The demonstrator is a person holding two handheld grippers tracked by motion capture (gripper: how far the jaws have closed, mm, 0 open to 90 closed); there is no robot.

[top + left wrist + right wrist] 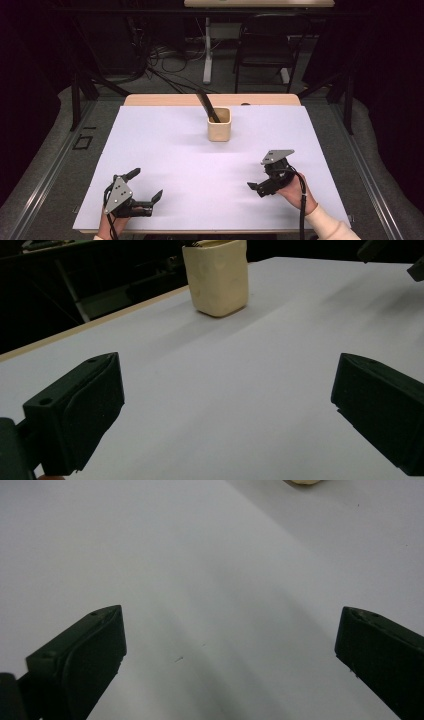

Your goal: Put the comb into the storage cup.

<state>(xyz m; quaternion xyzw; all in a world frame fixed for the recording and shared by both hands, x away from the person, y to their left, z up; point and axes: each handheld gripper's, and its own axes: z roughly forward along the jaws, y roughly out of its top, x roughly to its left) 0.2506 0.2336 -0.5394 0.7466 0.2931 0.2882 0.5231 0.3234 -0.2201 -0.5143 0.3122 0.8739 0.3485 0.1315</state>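
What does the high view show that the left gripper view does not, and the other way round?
High view alone: the dark tool leaning out of the cream cup, both sets of tongs from above, left tongs and right tongs, each open, and the chair behind the table. Left gripper view alone: a close look along its own open tongs, nothing between them. Both share the cup and the white table cover.
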